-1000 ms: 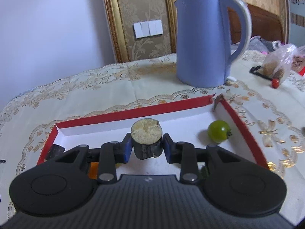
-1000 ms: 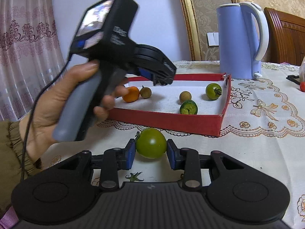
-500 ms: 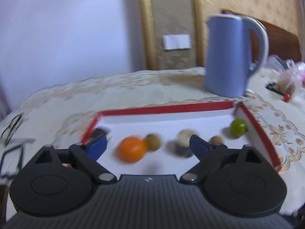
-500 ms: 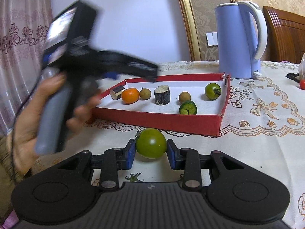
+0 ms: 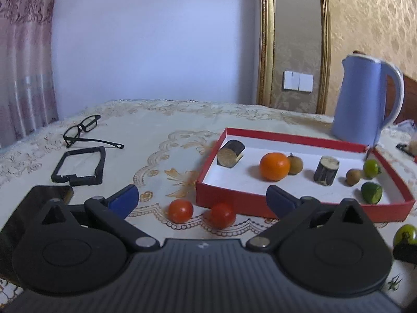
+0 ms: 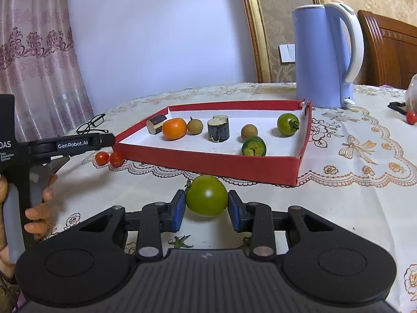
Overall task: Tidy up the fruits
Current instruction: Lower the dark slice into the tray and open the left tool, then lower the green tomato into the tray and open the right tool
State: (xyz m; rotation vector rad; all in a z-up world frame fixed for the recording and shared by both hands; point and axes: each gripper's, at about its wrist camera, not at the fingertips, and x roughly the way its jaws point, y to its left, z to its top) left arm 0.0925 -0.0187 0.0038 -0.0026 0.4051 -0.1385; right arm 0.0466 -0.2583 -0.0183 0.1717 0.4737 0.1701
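Observation:
A red box (image 5: 260,201) (image 6: 208,163) with a white floor holds an orange (image 5: 275,166) (image 6: 174,129), two dark cut stalk pieces (image 5: 326,174) (image 6: 218,128), brown round fruits, a green tomato (image 6: 287,124) and a halved lime (image 6: 253,146). My left gripper (image 5: 202,198) is open and empty, just before the box, with two red cherry tomatoes (image 5: 180,210) (image 6: 109,158) between its fingers. My right gripper (image 6: 206,210) is shut on a big green tomato (image 6: 206,195) (image 5: 404,234) low over the cloth in front of the box.
A blue kettle (image 5: 365,101) (image 6: 325,54) stands behind the box. Black glasses (image 5: 83,131) and a black frame (image 5: 79,165) lie at the left. A dark phone (image 5: 39,203) lies under my left finger. A red tomato (image 6: 411,117) lies far right.
My left gripper let go of the cut stalk piece in the box, opened, and drew back left to the cherry tomatoes. My right gripper has stayed shut on the green tomato.

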